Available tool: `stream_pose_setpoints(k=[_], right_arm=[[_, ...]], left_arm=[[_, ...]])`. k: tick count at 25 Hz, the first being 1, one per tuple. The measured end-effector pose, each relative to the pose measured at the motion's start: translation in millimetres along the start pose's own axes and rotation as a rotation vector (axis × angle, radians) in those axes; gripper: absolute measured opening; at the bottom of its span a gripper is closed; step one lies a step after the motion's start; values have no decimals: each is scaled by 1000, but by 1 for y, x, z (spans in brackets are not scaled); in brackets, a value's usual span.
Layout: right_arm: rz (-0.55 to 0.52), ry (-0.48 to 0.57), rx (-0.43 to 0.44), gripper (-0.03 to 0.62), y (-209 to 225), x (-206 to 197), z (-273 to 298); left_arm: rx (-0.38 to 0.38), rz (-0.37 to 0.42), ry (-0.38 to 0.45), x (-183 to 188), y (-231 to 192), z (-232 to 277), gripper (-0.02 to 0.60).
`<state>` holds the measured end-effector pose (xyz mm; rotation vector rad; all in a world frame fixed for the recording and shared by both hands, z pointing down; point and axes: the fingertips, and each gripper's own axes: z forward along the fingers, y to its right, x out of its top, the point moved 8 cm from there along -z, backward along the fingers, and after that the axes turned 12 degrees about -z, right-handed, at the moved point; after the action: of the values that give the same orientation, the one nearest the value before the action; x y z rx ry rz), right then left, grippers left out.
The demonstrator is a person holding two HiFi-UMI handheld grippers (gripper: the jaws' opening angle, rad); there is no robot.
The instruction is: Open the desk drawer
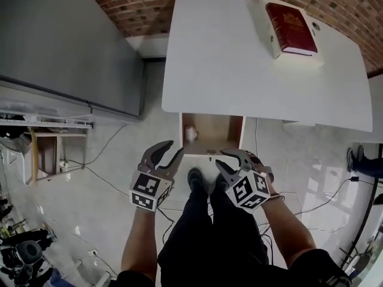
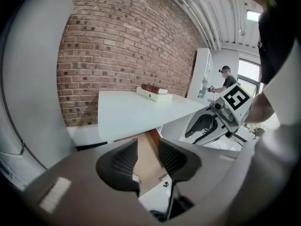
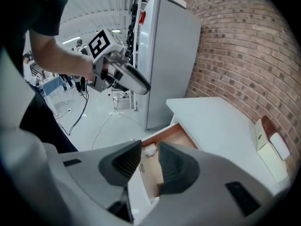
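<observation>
Drawer (image 1: 212,133): sitting pulled well out from under the near edge of the white desk (image 1: 239,70), showing a bare wooden bottom and a small white item (image 1: 191,133) in its far left corner. Looking open already, so probably needing little further travel. Likely behaving as a rigid, light, nearly empty box sliding on runners. Judging the top edge of the white front panel (image 1: 202,153) the best hold, pulling straight out and avoiding any twisting. Hovering just in front of that panel with the left gripper (image 1: 177,146) and right gripper (image 1: 219,158), both sets of jaws parted and grasping nothing. Carrying a dark red book (image 1: 291,27) on a white box (image 1: 270,31) at the desktop's far right. Standing over a glossy pale floor (image 1: 119,178) trailing cables (image 1: 108,139), with a grey cabinet (image 1: 66,40) to the left and a brick wall (image 1: 137,2) behind.
</observation>
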<state>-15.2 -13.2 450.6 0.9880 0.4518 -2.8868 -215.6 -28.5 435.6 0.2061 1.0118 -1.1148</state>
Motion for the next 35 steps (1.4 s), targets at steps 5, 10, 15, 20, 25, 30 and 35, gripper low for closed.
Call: stream_pose_setpoints(k=[5, 10, 15, 20, 25, 30, 35], right_arm=[[-5, 13, -12, 110, 8, 21, -30], [66, 54, -50, 97, 19, 40, -64], [110, 106, -95, 69, 31, 55, -105], [182, 154, -149, 44, 35, 61, -138], [187, 209, -165, 20, 33, 67, -170], [212, 269, -203, 14, 40, 76, -198], [241, 369, -283, 14, 57, 82, -229]], left_arm=[[-61, -42, 70, 40, 31, -24, 84], [-91, -118, 167, 71, 56, -47, 12], [-145, 32, 157, 105, 82, -62, 11], [-173, 53, 164, 132, 90, -78, 11], [-196, -3, 209, 158, 100, -94, 11], [-154, 15, 260, 182, 103, -114, 11], [-94, -11, 319, 201, 98, -124, 11]])
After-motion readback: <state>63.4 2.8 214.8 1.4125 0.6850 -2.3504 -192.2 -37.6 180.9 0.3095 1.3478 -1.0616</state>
